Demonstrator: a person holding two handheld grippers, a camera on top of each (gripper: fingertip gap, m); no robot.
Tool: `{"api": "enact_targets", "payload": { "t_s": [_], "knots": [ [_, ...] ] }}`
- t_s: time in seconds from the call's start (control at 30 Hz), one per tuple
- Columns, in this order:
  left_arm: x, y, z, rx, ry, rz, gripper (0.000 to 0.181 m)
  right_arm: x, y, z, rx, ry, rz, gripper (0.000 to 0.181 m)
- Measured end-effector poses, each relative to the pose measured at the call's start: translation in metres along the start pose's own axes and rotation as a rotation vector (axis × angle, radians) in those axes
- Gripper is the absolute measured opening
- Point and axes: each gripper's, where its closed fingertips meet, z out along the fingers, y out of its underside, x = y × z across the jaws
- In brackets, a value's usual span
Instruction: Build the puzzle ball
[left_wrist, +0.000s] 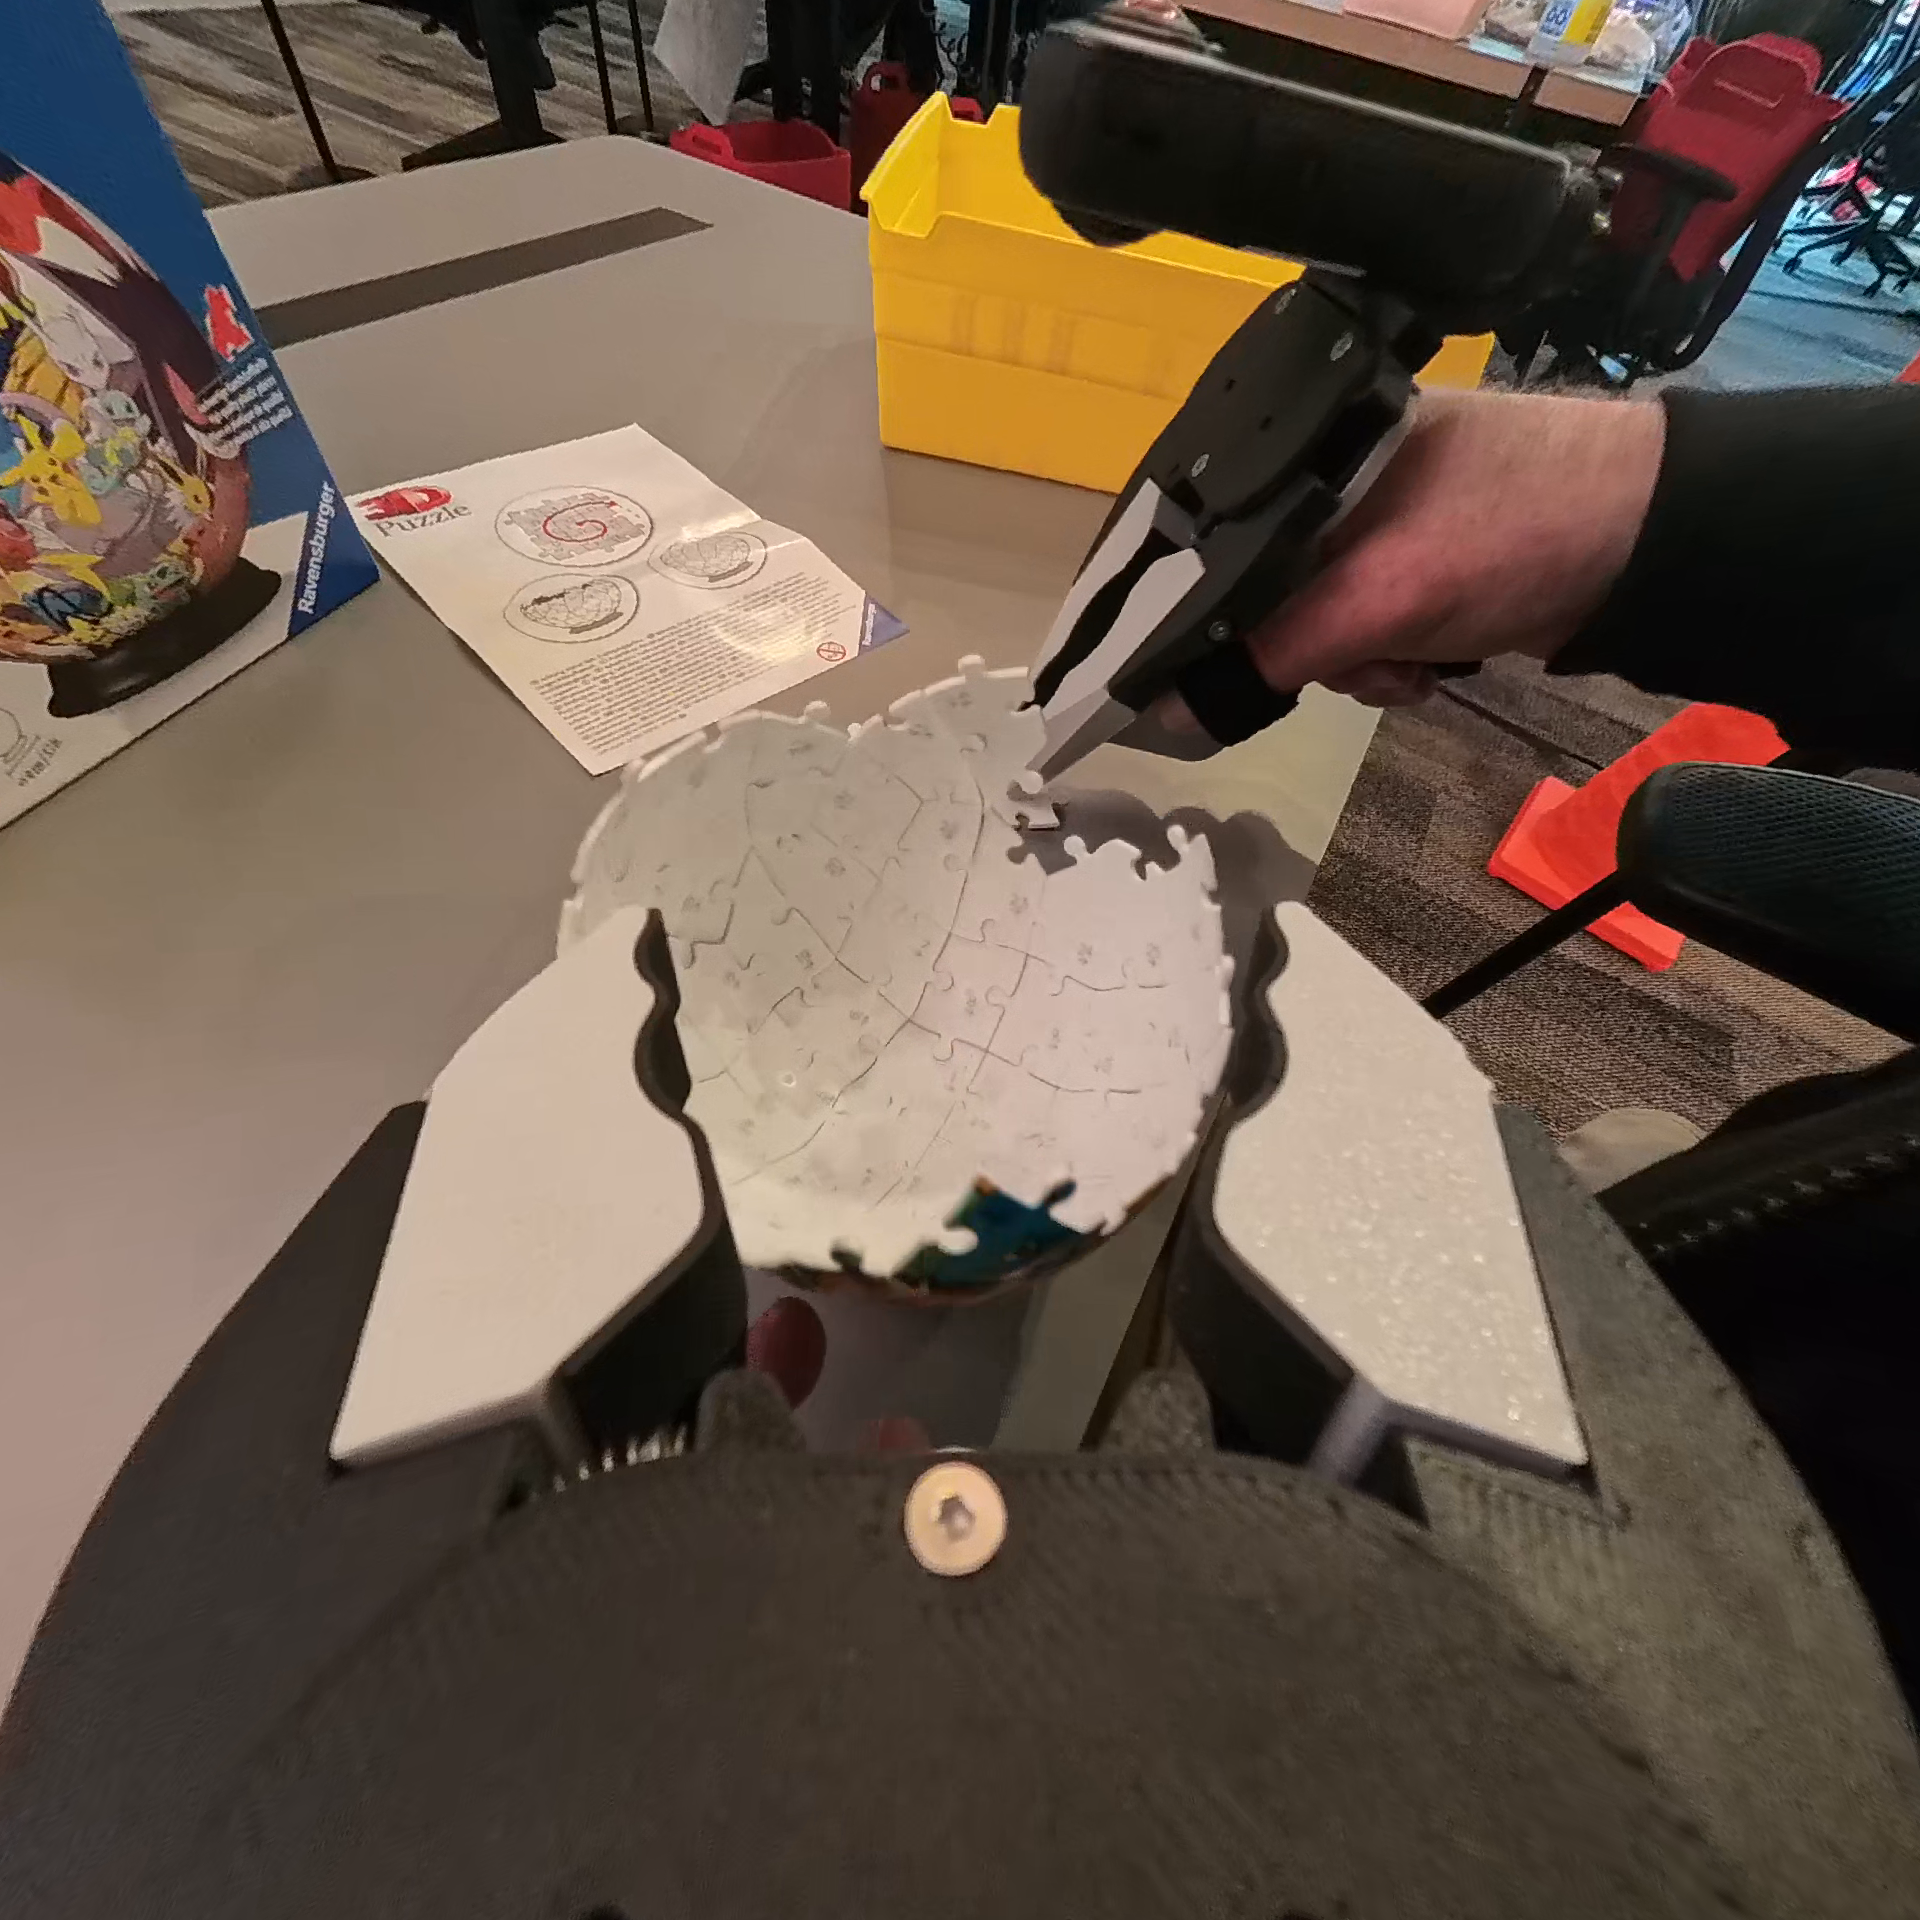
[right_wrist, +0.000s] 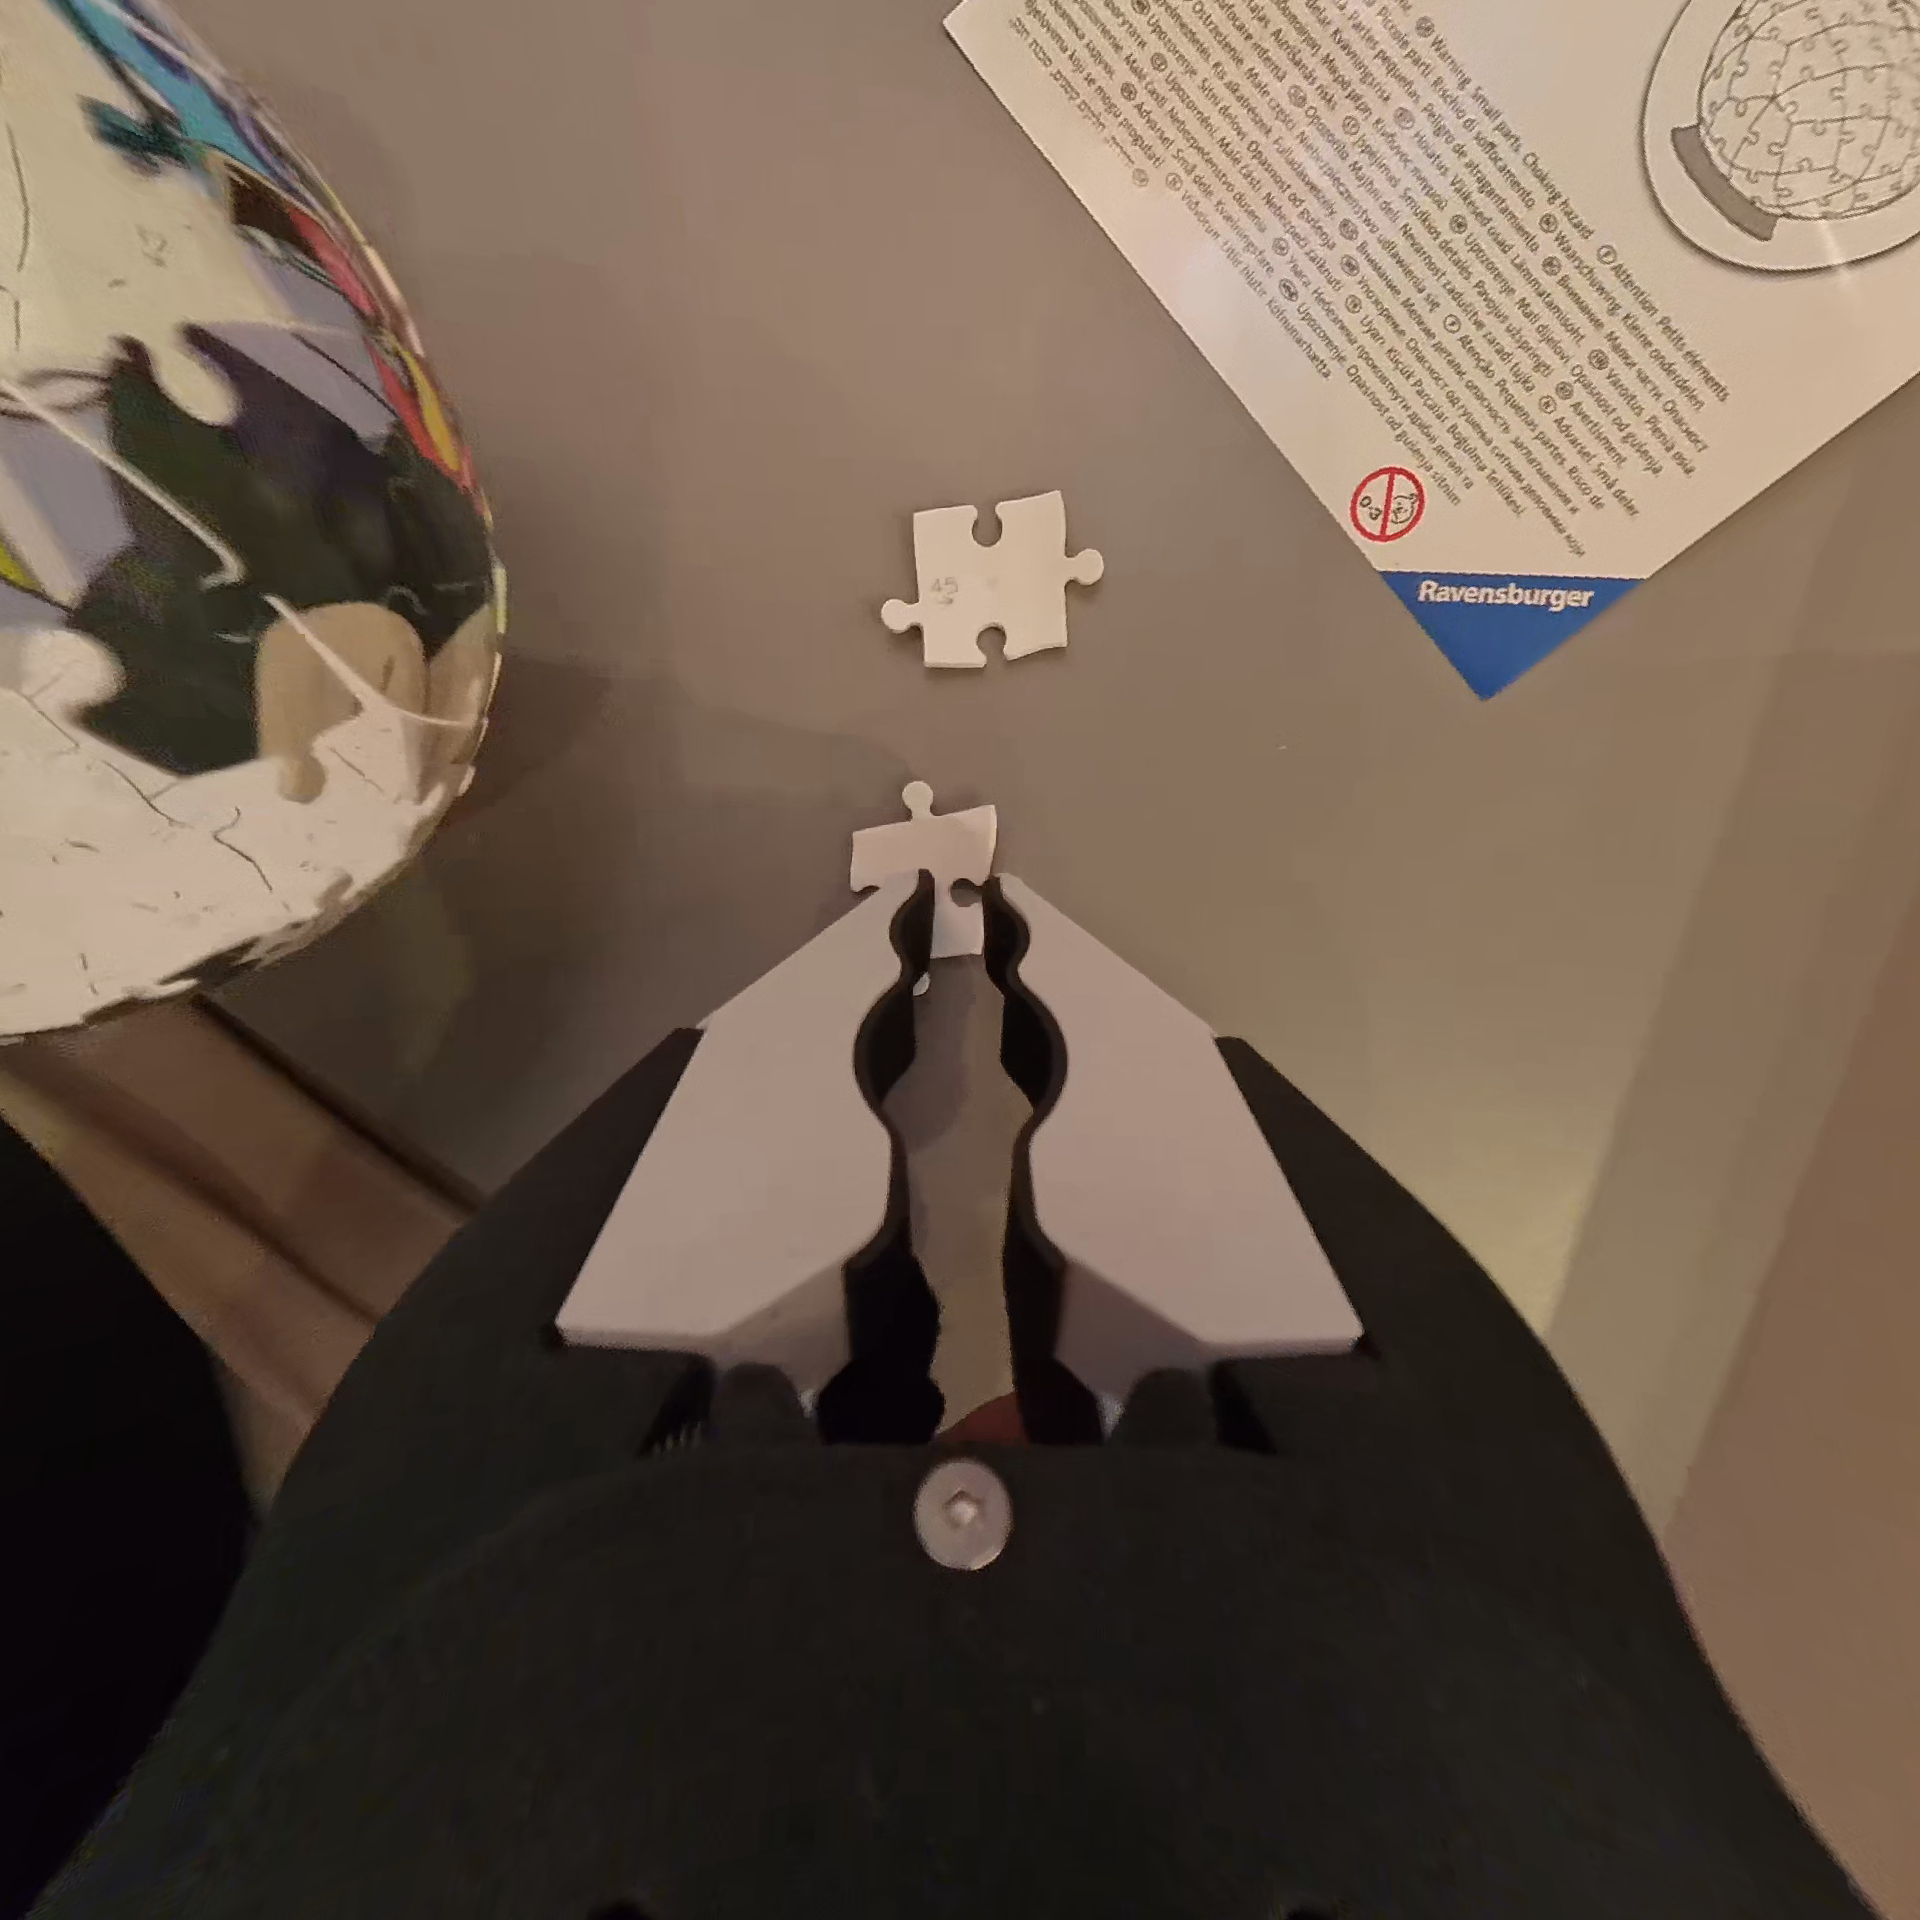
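The puzzle ball (left_wrist: 914, 997) is a half-built shell, white inside and printed in colours outside. My left gripper (left_wrist: 956, 987) is shut on it, one finger on each side, with the open side facing the camera. My right gripper (left_wrist: 1044, 748) is shut on a white puzzle piece (left_wrist: 1034, 808) and holds it just beside the shell's far rim. In the right wrist view that gripper (right_wrist: 954, 894) pinches the piece (right_wrist: 925, 857) above the grey table (right_wrist: 727, 312). A second loose white piece (right_wrist: 987, 582) lies on the table ahead. The ball (right_wrist: 208, 520) is at the left.
An instruction sheet (left_wrist: 623, 582) lies on the table beyond the ball and also shows in the right wrist view (right_wrist: 1455, 260). The puzzle box (left_wrist: 135, 468) stands at the left. A yellow bin (left_wrist: 1039, 312) stands at the back. The table edge, a chair armrest (left_wrist: 1766, 862) and an orange cone (left_wrist: 1642, 821) are at the right. Left tips to right tips: about 15 cm.
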Motion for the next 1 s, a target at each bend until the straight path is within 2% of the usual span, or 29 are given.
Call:
{"api": "enact_targets", "payload": {
  "t_s": [0.07, 0.1, 0.37, 0.57, 0.7, 0.8, 1.0],
  "knots": [
    [-0.002, -0.001, -0.001, -0.001, -0.001, -0.006, 0.103, -0.001, 0.0, 0.0, 0.006, 0.004, -0.004, 0.008],
    [-0.002, -0.002, -0.002, 0.001, -0.002, -0.007, 0.103, -0.002, -0.001, 0.0, 0.013, 0.0, -0.003, 0.0],
    [-0.01, -0.005, -0.008, -0.011, -0.005, -0.039, 0.102, -0.005, -0.004, -0.004, 0.067, -0.011, 0.03, 0.0],
    [-0.017, -0.008, -0.012, -0.015, -0.004, -0.035, 0.102, -0.028, -0.001, -0.009, 0.046, -0.099, -0.177, 0.03],
    [-0.016, -0.002, -0.011, -0.038, 0.017, -0.071, 0.102, -0.034, -0.005, -0.002, 0.017, -0.131, -0.271, 0.035],
    [-0.017, -0.002, -0.012, -0.041, 0.012, -0.06, 0.102, -0.034, -0.007, 0.001, -0.003, -0.108, -0.316, 0.03],
    [-0.019, -0.007, -0.013, -0.037, 0.008, -0.045, 0.1, -0.026, -0.038, -0.036, 0.134, -0.074, -0.268, 0.026]
  ]
}}
